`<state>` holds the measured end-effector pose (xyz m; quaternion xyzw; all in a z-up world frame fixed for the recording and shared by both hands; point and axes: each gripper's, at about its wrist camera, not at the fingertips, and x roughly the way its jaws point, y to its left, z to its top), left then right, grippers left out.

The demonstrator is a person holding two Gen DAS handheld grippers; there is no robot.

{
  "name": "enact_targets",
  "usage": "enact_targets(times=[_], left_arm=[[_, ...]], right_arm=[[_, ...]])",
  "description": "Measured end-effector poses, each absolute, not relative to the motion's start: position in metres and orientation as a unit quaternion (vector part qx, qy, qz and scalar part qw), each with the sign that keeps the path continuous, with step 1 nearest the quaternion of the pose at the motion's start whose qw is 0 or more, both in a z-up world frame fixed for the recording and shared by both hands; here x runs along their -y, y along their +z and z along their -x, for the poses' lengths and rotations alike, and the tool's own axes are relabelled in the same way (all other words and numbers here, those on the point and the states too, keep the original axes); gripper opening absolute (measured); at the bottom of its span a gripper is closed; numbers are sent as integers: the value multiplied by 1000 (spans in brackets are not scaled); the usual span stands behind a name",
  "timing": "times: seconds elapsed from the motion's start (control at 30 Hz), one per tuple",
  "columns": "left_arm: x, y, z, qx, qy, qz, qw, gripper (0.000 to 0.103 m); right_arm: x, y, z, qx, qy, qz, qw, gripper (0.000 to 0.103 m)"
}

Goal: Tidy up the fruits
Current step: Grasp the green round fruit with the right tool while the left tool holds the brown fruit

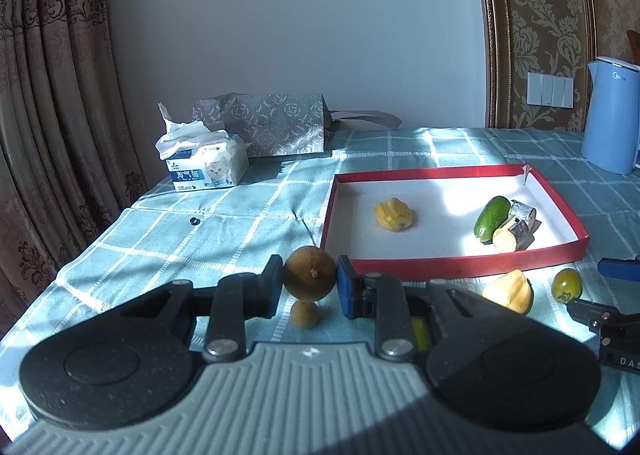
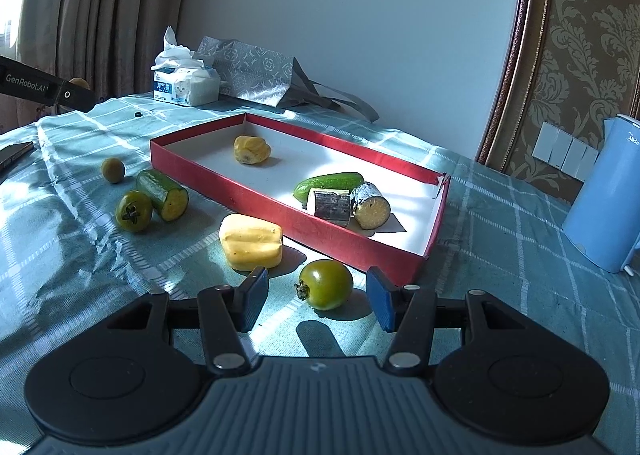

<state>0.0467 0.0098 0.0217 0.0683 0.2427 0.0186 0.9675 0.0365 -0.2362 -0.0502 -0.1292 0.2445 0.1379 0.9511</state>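
My left gripper is shut on a round brown fruit, held above the checked tablecloth just left of the red tray. A smaller brown fruit lies on the cloth under it. The tray holds a yellow fruit piece, a cucumber and two cut bark-skinned chunks. My right gripper is open, and a green tomato sits between its pads without touching them. A yellow block, a second green tomato and a cucumber stub lie in front of the tray.
A tissue box and a patterned gift bag stand at the table's far side. A blue kettle stands at the right. A dark flat device lies at the left edge. Curtains hang to the left.
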Motion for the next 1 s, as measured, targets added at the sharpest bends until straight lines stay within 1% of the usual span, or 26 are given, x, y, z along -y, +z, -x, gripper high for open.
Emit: enact_targets(times=[0.5, 0.63, 0.77, 0.87, 1.0], left_arm=[[-8, 33, -38, -226, 10, -67, 972, 26], [-6, 37, -35, -221, 6, -69, 973, 26], [-4, 39, -34, -217, 4, -72, 973, 26], [-3, 39, -35, -218, 5, -74, 973, 26], [-2, 39, -35, -218, 4, -75, 973, 26]], right_arm=[[234, -59, -52, -261, 136, 138, 946, 53], [235, -62, -60, -269, 136, 135, 944, 45], [235, -63, -66, -273, 136, 137, 942, 44], [233, -63, -71, -277, 140, 138, 940, 40], [231, -64, -74, -281, 141, 146, 938, 37]])
